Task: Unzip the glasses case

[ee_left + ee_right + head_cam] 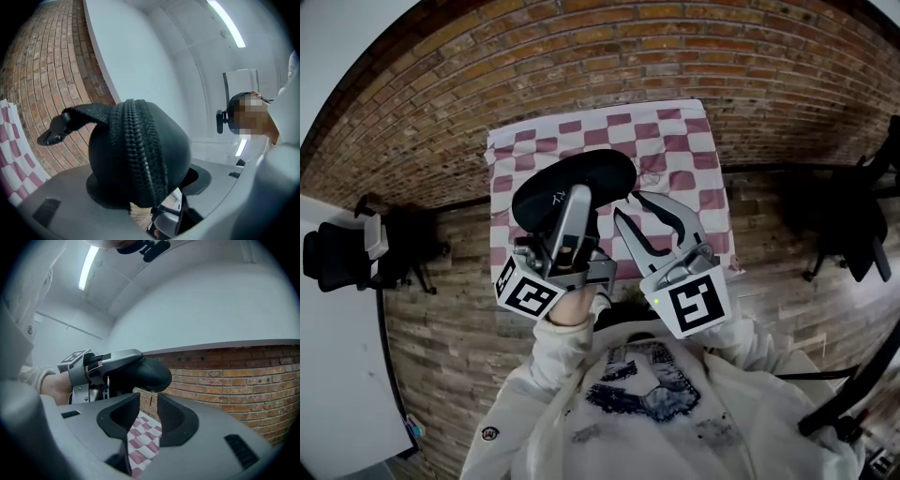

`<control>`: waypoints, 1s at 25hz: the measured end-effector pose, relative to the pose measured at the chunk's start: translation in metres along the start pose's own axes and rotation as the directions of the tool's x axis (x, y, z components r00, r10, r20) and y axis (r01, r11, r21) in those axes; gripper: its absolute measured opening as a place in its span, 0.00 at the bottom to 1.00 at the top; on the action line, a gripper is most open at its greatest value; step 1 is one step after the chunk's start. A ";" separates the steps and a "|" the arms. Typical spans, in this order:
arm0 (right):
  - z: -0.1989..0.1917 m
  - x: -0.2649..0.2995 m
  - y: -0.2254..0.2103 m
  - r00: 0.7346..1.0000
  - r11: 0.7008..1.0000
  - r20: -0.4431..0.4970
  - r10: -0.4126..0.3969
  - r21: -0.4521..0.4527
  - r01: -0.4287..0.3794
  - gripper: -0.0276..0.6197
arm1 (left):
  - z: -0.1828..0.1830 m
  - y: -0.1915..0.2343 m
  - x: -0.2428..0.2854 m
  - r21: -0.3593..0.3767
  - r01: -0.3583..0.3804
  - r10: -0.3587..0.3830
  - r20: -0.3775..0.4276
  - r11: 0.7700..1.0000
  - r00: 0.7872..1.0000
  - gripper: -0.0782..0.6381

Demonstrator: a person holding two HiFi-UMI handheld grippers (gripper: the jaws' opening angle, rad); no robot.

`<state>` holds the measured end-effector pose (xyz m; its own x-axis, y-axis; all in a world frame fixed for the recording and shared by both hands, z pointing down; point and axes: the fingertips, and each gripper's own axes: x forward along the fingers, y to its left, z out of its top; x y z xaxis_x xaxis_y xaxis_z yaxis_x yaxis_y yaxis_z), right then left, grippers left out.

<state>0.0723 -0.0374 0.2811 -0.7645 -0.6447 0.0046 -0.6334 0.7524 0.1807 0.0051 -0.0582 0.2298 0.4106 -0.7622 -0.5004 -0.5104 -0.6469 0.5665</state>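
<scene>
The black oval fabric-covered glasses case (572, 183) is held up in the air above the table's pink-and-white checkered cloth (680, 141), clear of it. It is clamped between the jaws of the left gripper (577, 201). In the left gripper view its closed zipper (140, 150) runs up over the rounded end towards the camera, and a black strap tab (63, 125) sticks out to the left. The right gripper (630, 206) sits just beside the case, level, its jaws a narrow way apart with neither pad pressing on anything. Black office chairs (347, 255) stand on the brick-patterned floor (581, 56) at either side.
</scene>
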 end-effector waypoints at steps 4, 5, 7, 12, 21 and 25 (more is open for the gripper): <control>-0.005 0.002 -0.001 1.000 1.000 -0.005 -0.011 0.013 0.011 0.22 | -0.004 0.003 -0.001 -0.001 -0.006 0.006 -0.001 1.000 1.000 0.50; -0.006 0.002 -0.002 1.000 1.000 -0.007 -0.014 0.016 0.014 0.20 | -0.005 0.004 -0.001 -0.001 -0.008 0.008 -0.002 1.000 1.000 0.50; -0.009 0.002 -0.002 1.000 1.000 -0.013 -0.013 0.021 0.014 0.18 | -0.006 0.005 -0.001 0.003 -0.012 0.012 -0.007 1.000 1.000 0.50; -0.013 0.005 -0.002 1.000 1.000 -0.024 -0.004 0.028 0.005 0.14 | -0.009 0.008 0.000 0.009 -0.017 0.018 -0.018 1.000 1.000 0.50; -0.013 0.017 0.006 0.999 1.000 -0.032 -0.011 0.027 0.012 0.09 | 0.002 0.020 -0.009 0.000 -0.021 0.021 -0.020 1.000 1.000 0.50; -0.010 0.032 0.010 0.999 0.999 -0.032 -0.037 0.036 0.038 0.07 | 0.013 0.032 -0.009 -0.014 -0.004 0.003 -0.033 1.000 0.999 0.50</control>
<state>0.0427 -0.0522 0.2931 -0.7365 -0.6758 0.0290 -0.6658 0.7318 0.1453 -0.0249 -0.0714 0.2436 0.4339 -0.7646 -0.4765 -0.5010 -0.6444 0.5777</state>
